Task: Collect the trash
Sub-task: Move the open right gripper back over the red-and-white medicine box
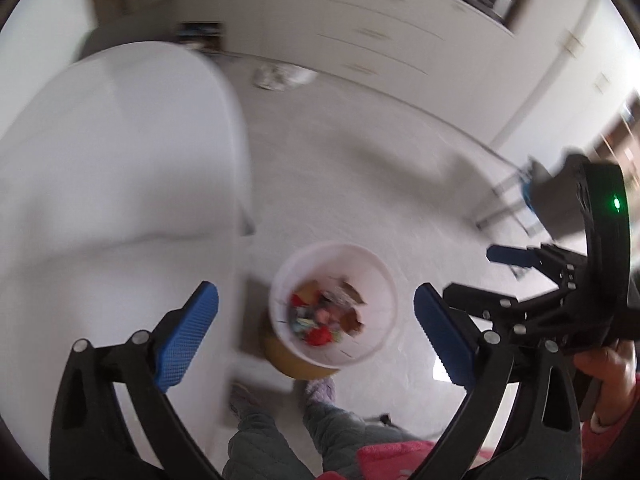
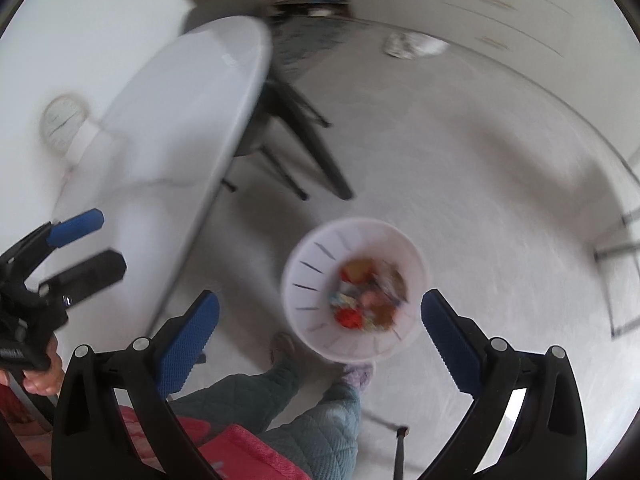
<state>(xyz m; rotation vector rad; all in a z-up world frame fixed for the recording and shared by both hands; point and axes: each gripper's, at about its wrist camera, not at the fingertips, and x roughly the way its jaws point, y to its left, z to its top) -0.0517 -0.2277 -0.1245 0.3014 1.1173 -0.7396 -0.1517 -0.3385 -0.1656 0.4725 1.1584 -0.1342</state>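
**Inspector:** Nearest first. What does each claw carry?

**Assistant:** Nothing. The left claw (image 1: 316, 336) stands wide, blue pads far apart with only air between them. The right claw (image 2: 320, 336) is likewise wide and empty. Both point steeply down over the floor (image 1: 400, 184).

**Inspector:** Below them?

**Assistant:** The person's legs in quilted grey-green trousers (image 2: 316, 436), a pink garment edge (image 2: 248, 456), and a slippered foot (image 1: 322, 390) just beside the bin.

**Inspector:** The bin itself?

**Assistant:** A white slotted bin (image 2: 316, 304) stands upright on the floor, directly beneath both claws. The trash (image 1: 326, 316) lies inside at its bottom: a blurred mix of red, yellow, brown and pale blue pieces. I cannot tell the separate items. In the left wrist view a tan round object (image 1: 288, 356) shows under the bin's near edge; its nature is unclear.

**Inspector:** Further out?

**Assistant:** The white surface (image 1: 120, 160) is to the left of the bin, on dark legs (image 2: 312, 148). A round clock-like dial (image 2: 64, 124) sits against the wall beyond it. A crumpled pale item (image 1: 280, 76) lies on the floor near the far cabinets (image 1: 380, 20), well apart from the bin.
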